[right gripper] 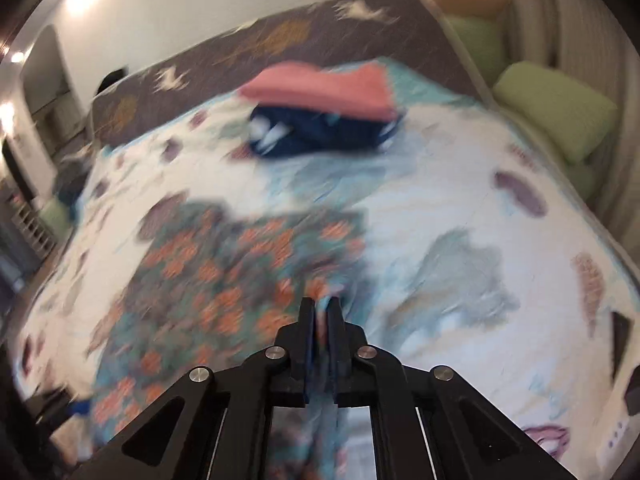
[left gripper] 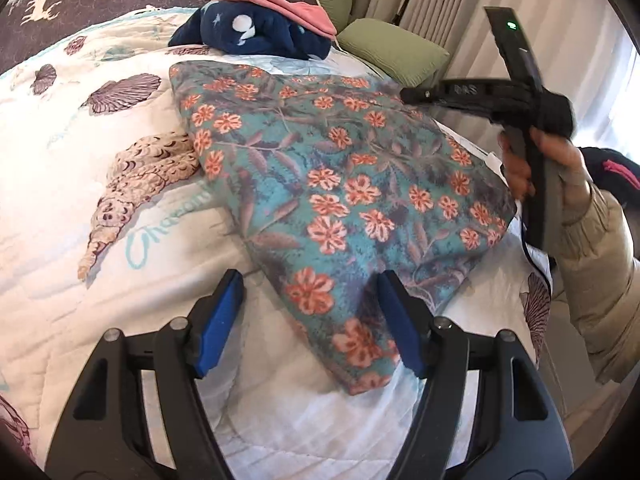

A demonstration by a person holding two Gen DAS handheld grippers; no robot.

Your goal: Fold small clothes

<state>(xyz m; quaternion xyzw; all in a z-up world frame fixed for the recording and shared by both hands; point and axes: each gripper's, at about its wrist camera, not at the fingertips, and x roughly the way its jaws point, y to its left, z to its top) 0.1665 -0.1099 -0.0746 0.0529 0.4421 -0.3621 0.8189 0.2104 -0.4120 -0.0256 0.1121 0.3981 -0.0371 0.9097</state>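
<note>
Right gripper (right gripper: 321,306) pinching shut on an edge of the teal fleece garment with orange flowers (left gripper: 340,184), lying on the white quilted bedspread (left gripper: 80,216). Left gripper (left gripper: 312,284) hovering with jaws wide apart, straddling the garment's near corner, gripping nothing. Farther back, sitting stacked: folded pink cloth (left gripper: 276,0) over navy starred cloth (left gripper: 248,34).

The quilt (left gripper: 132,236) bears pale script, partly readable "Cha…".
</note>
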